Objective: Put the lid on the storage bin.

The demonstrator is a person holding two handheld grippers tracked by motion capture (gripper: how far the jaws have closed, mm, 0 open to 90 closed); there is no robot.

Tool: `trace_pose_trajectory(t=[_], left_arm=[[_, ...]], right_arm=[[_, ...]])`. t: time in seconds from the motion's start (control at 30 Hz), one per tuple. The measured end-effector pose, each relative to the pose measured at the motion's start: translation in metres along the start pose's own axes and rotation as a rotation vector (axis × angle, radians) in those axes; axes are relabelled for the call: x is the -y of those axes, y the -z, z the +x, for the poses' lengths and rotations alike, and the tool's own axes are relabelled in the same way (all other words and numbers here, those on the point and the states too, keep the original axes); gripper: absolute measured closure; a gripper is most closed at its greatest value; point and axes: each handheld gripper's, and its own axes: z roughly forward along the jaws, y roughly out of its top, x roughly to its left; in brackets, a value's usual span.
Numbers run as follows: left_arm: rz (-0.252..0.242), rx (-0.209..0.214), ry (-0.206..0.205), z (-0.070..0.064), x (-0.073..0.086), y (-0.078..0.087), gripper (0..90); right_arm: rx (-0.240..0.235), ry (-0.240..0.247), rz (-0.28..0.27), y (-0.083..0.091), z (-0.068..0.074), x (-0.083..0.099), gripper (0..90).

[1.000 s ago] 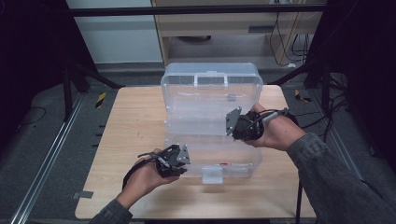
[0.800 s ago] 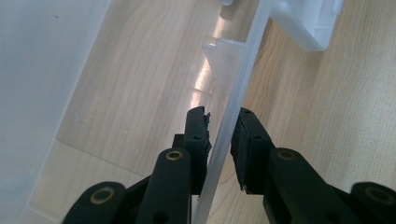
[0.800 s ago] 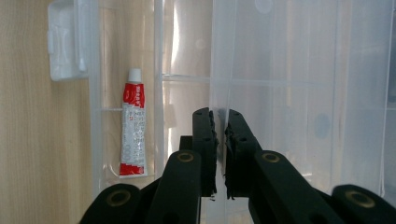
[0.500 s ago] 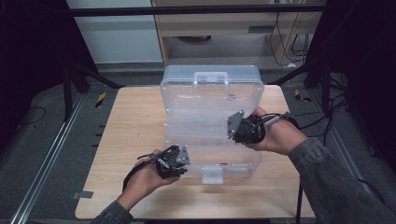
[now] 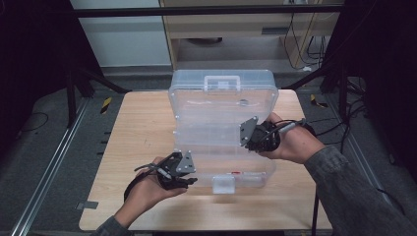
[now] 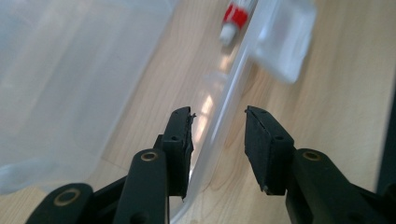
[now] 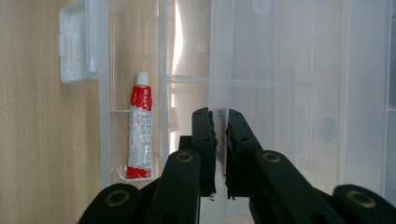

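A clear plastic compartment box [image 5: 246, 173] lies on the wooden table [image 5: 137, 132]. Its lid [image 5: 221, 103] is tilted up behind it. My right gripper [image 5: 247, 136] is shut on the lid's right edge; in the right gripper view the thin clear edge [image 7: 219, 56] runs between the closed jaws of the right gripper [image 7: 219, 114]. My left gripper [image 5: 189, 178] sits at the box's front left corner. It is open [image 6: 218, 116], its jaws astride the front wall [image 6: 224, 107]. A red and white tube [image 7: 140, 135] lies in a front compartment near the white latch [image 5: 223, 184].
The table's front edge [image 5: 206, 229] lies just below the box. A cabinet [image 5: 231, 29] stands behind the table. Cables [image 5: 339, 123] hang off the right side, and floor rails [image 5: 44, 182] run along the left.
The right gripper has come slightly toward the person with the lid's edge in it, tipping the lid a little lower. The left gripper has hardly moved.
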Motion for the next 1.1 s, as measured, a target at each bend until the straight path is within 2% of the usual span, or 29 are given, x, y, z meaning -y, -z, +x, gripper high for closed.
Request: trace_pose_trajectory(t=[0.1, 0.2, 0.3, 0.43, 0.53, 0.63, 0.67, 0.73, 0.93, 1.1], left_arm=[[-0.073, 0.008, 0.038, 0.002, -0.002, 0.021, 68.7], [-0.131, 0.013, 0.080, 0.014, -0.006, 0.040, 78.5], [-0.155, -0.005, 0.122, 0.034, -0.009, 0.056, 87.1], [-0.204, -0.045, 0.214, 0.067, -0.013, 0.070, 88.4], [-0.228, -0.047, 0.286, 0.090, -0.017, 0.073, 88.5], [-0.215, -0.078, 0.310, 0.109, -0.024, 0.074, 88.8], [-0.219, -0.068, 0.322, 0.114, -0.026, 0.073, 89.0], [-0.213, -0.083, 0.329, 0.124, -0.031, 0.070, 89.1], [-0.224, -0.090, 0.363, 0.139, -0.041, 0.063, 88.6], [-0.214, -0.099, 0.374, 0.143, -0.042, 0.058, 88.6]], right_arm=[[0.002, 0.000, 0.002, 0.000, 0.000, 0.000, 83.9], [0.005, -0.001, 0.001, 0.000, 0.000, 0.000, 83.7], [0.009, -0.002, -0.002, 0.000, 0.001, 0.000, 83.5], [0.016, 0.003, -0.009, 0.000, 0.002, 0.001, 83.0], [0.018, 0.005, -0.007, 0.000, 0.002, 0.002, 83.0], [0.022, 0.008, -0.007, 0.000, 0.003, 0.002, 83.0], [0.023, 0.009, -0.006, 0.000, 0.003, 0.002, 83.0], [0.025, 0.014, -0.008, 0.000, 0.003, 0.002, 82.9], [0.028, 0.010, -0.011, 0.000, 0.004, 0.002, 82.9], [0.024, 0.011, -0.015, 0.000, 0.006, 0.004, 82.9]])
